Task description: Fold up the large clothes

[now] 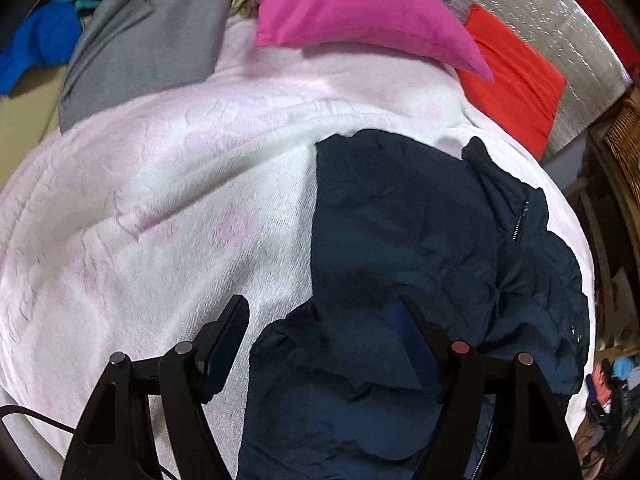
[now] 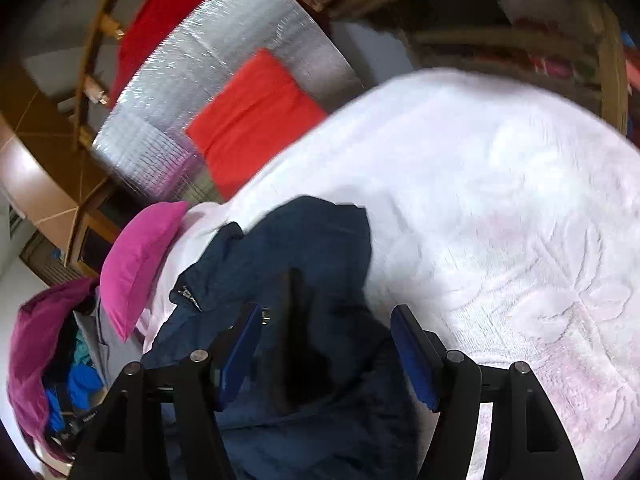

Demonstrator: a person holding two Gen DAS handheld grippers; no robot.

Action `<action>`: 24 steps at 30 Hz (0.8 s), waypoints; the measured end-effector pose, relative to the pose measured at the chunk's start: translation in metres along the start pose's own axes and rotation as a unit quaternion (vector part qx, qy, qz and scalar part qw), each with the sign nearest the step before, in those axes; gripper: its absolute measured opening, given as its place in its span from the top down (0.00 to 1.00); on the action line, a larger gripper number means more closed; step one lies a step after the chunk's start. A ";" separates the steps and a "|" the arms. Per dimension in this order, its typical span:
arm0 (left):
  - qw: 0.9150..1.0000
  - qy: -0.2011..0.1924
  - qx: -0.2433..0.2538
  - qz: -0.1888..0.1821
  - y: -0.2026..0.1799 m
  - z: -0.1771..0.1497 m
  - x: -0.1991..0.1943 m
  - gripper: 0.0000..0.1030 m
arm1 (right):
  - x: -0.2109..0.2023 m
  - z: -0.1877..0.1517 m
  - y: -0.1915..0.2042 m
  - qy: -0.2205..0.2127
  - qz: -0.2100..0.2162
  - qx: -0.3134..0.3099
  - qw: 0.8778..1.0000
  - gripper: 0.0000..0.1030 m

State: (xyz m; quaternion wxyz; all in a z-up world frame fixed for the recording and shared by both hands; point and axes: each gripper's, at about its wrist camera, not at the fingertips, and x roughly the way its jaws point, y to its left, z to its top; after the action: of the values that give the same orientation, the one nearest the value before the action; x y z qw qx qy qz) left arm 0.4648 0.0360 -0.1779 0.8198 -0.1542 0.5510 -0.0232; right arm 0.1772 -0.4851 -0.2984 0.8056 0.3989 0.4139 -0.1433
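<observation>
Left tongs (image 1: 320,344) spread wide, gripping nothing, one finger over the pale pink bedspread (image 1: 160,200) and the other over the near edge of the navy zip jacket (image 1: 420,232). Right tongs (image 2: 326,344) likewise released, straddling a dark raised fold of the same jacket (image 2: 304,248) without pinching it. Jacket lying crumpled on the bed, partly doubled over, zip pull showing toward the far side, collar end nearest the magenta pillow (image 1: 352,8) and the red cushion (image 1: 516,80).

Likely trouble from here: closing on the ridge of cloth and catching only the top layer, leaving the layer beneath behind and dragging the fold crooked. Also possible: pinching plush bedspread along with the hem on the left side, lifting both together. Slick shell fabric probably prone to sliding out of a shallow bite. Blur in the right view, so exact height above the cloth unclear. Grey garment (image 1: 152,40) near the pillow well apart, no obstacle.
</observation>
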 end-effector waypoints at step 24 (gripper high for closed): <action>0.998 0.037 0.036 0.035 -0.026 -0.005 0.035 0.27 | 0.040 -0.020 0.018 0.055 -0.062 -0.094 0.992 0.63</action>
State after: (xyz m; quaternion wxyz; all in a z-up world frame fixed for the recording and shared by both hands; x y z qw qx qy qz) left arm 0.4776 0.0029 -0.2040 0.8044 -0.1042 0.5845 -0.0195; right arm 0.2007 -0.4542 -0.3265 0.8051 0.3023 0.4931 -0.1315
